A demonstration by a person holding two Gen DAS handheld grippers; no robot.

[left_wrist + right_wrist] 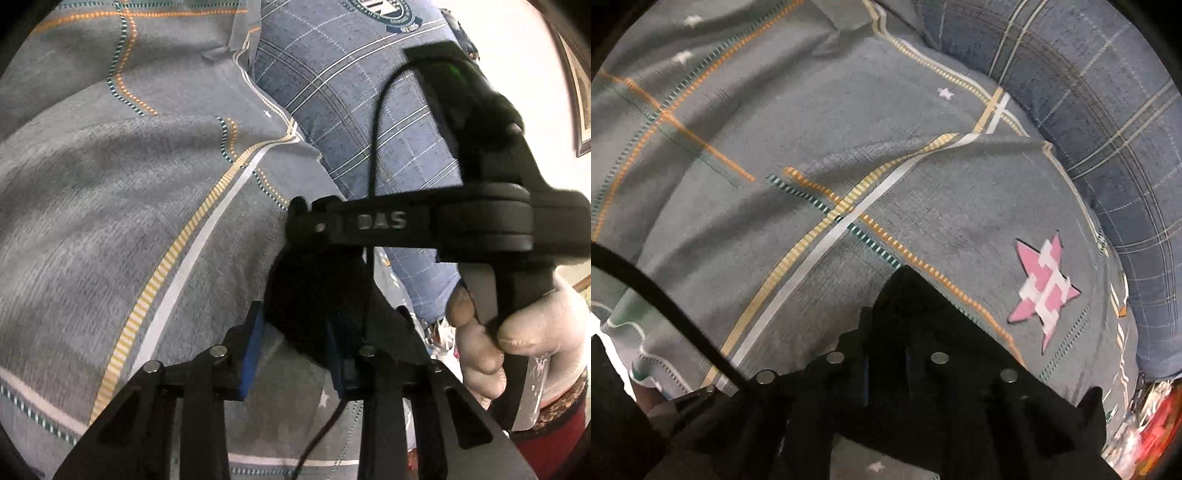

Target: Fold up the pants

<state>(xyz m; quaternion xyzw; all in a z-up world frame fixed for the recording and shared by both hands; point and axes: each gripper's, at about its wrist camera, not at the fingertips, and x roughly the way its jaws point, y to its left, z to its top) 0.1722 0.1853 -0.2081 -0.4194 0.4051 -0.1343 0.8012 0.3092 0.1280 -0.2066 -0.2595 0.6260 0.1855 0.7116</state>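
I see the pants (314,295) as a dark black bunch of cloth, lying on the grey bedsheet (110,229) with yellow and white stripes, near the blue checked pillow (351,110). My left gripper (295,350) is clenched on this black cloth between its blue pads (251,354). My right gripper (886,365) points down on the same black cloth beside a pink star (1043,288); its jaws are dark here, but they seem nearly closed on the fabric. A gloved hand (517,339) holds the right tool
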